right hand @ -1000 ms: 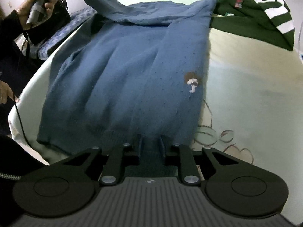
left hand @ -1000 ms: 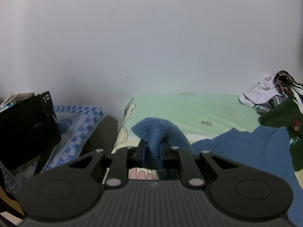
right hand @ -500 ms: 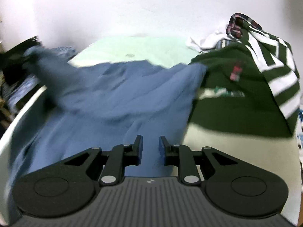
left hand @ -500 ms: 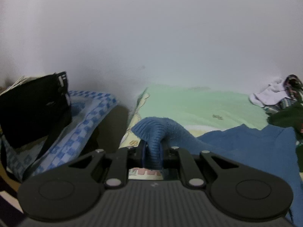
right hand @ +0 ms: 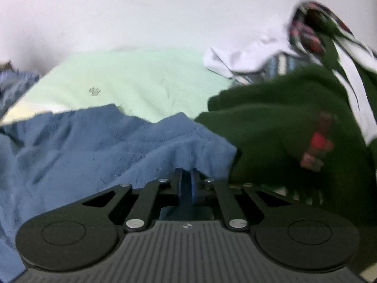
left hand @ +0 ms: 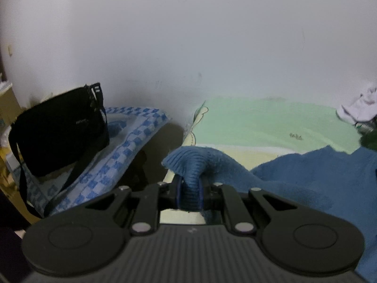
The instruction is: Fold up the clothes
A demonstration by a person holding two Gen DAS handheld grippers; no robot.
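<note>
We grip the blue knitted sweater [right hand: 99, 146] in both claws, left claw [left hand: 189, 192] on its ribbed cuff, right claw [right hand: 186, 184] clamped on its far edge, apparently to fold it on the bed [right hand: 141, 80].

You have one blue sweater [right hand: 99, 146] on the bed sheet [right hand: 132, 80]; beside that sweater lie one green garment [right hand: 278, 129], one white garment [right hand: 245, 59] and one plaid one [right hand: 304, 30]. One black bag [left hand: 59, 129] sits left of the sweater.
</note>
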